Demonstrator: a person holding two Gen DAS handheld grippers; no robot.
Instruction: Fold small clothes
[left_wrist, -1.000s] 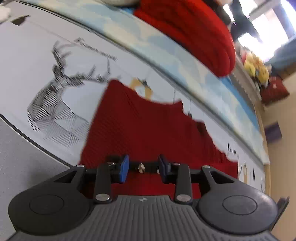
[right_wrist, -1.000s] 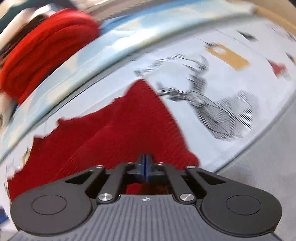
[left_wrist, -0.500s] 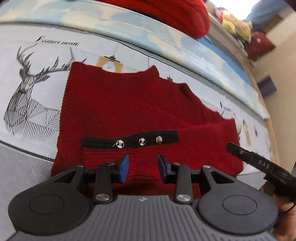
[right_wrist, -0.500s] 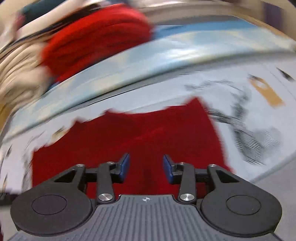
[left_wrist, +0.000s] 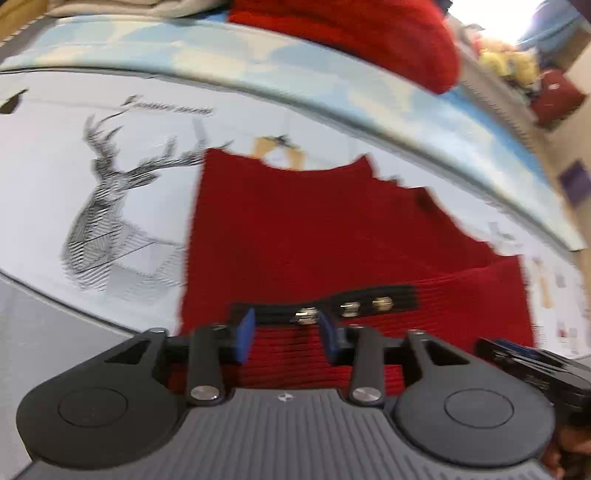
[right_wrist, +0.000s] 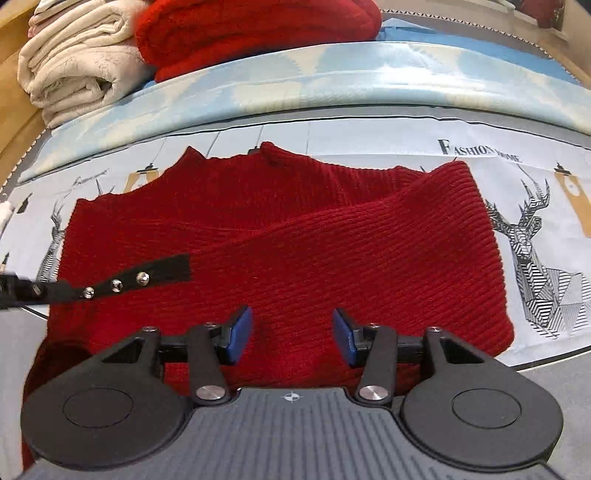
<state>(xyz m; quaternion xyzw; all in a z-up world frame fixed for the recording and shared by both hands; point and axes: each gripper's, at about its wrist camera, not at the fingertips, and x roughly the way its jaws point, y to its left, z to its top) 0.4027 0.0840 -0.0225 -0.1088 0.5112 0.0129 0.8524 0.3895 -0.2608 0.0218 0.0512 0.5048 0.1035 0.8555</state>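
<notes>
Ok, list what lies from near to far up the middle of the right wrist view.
right gripper with jaws open → red knit sweater → deer-print sheet → light blue quilt edge → folded red knitwear

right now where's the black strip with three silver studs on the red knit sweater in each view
Left wrist: the black strip with three silver studs lies low centre, just beyond the open left gripper.
Right wrist: the strip sits at left, mid-height.
Shared landmark: the red knit sweater and the deer print beside it.
</notes>
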